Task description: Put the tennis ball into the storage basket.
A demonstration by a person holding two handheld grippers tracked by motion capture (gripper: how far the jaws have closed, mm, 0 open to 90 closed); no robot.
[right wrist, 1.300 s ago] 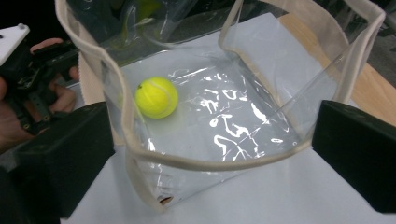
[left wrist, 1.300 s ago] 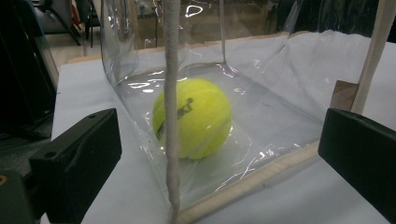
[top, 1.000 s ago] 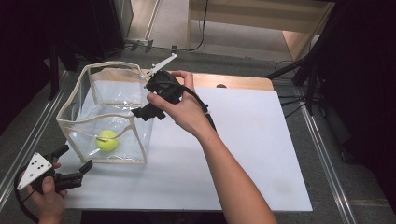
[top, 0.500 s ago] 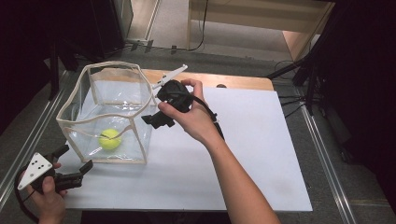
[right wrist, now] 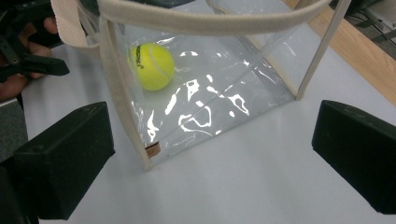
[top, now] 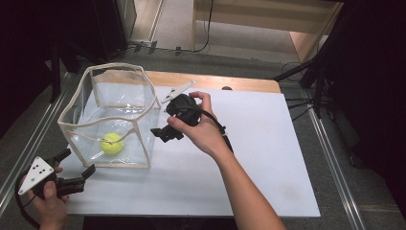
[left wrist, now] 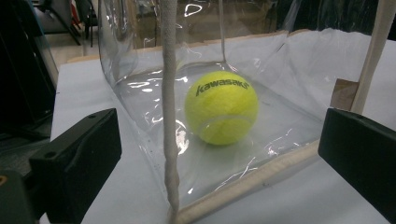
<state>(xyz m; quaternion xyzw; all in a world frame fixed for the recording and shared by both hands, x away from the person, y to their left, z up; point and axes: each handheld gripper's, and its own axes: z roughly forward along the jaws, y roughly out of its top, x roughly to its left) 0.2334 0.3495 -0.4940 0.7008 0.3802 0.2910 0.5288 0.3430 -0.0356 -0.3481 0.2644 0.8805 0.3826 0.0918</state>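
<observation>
A clear plastic bag (top: 143, 98) with cream trim stands open on the left of the white board (top: 268, 148). A yellow tennis ball (top: 112, 143) lies on its bottom. My right gripper (top: 162, 134) hovers just right of the bag, open and holding nothing. In the right gripper view its gripper (right wrist: 210, 154) faces the bag's corner trim (right wrist: 116, 93), with the ball (right wrist: 152, 65) behind the wall. My left gripper (top: 76, 163) rests open near the bag's front left corner. Seen from the left gripper (left wrist: 217, 140), the ball (left wrist: 222, 107) lies behind the bag's seam (left wrist: 169, 116).
A wooden strip (top: 215, 82) runs along the far edge of the board. Metal rails (top: 330, 163) flank the table on both sides. The person's left hand with the other gripper (right wrist: 28, 65) appears beyond the bag in the right gripper view.
The right hand has drawn its gripper away from above the bag's rim, moving right and toward the person, to beside the bag. The left gripper has stayed put.
</observation>
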